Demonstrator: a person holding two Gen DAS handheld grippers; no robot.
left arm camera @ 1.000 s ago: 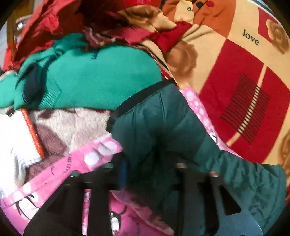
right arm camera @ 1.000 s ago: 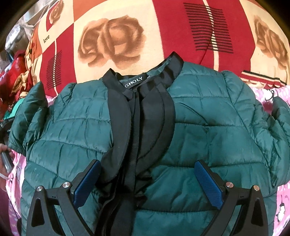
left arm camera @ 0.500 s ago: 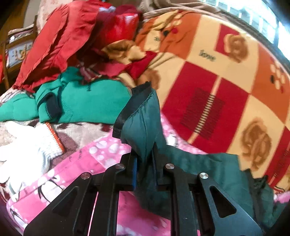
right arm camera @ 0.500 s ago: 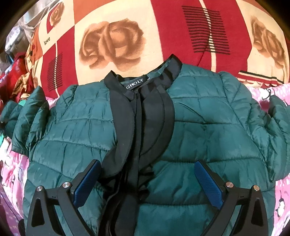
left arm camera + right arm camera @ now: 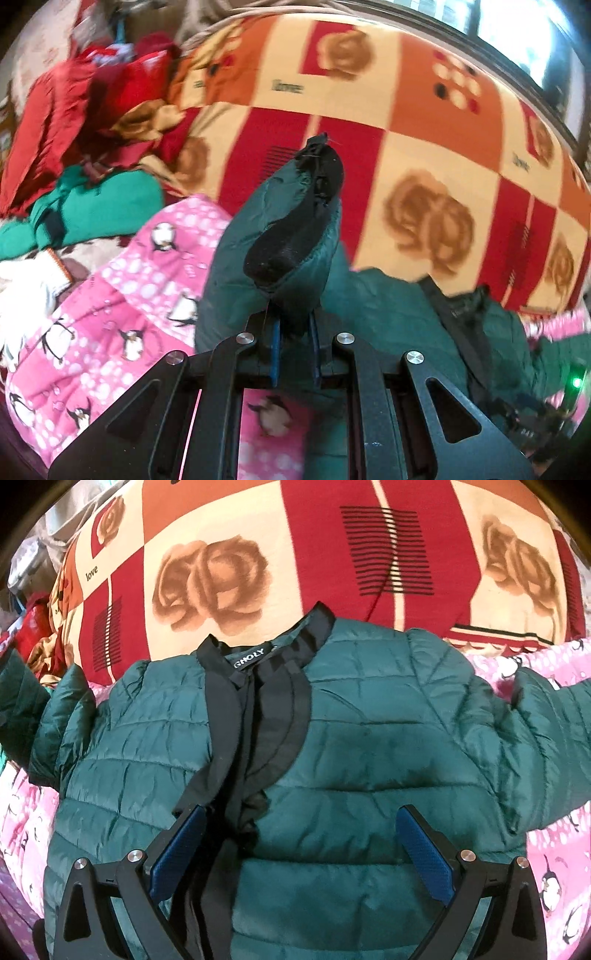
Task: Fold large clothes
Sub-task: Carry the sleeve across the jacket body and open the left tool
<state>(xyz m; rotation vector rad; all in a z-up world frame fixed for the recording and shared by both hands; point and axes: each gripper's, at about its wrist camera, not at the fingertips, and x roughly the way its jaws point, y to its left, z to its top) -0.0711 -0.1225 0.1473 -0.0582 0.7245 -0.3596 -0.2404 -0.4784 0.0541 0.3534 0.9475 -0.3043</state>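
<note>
Jacket (image 5: pixel 369 746) sleeve-fold step: left gripper (image 5: pixel 293 345) clamped the sleeve (image 5: pixel 288 236); right gripper (image 5: pixel 299 853) gaped empty. Next: lay the sleeve across the chest.

left gripper (image 5: pixel 293 347): fingers pinched together, clamping fabric | right gripper (image 5: pixel 301 853): fingers spread wide

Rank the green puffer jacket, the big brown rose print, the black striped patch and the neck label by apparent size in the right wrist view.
1. Green puffer jacket, by far the largest.
2. Brown rose print on the blanket.
3. Black striped patch; close to the rose, slightly smaller, so this order is unsure.
4. Neck label, smallest.
</note>
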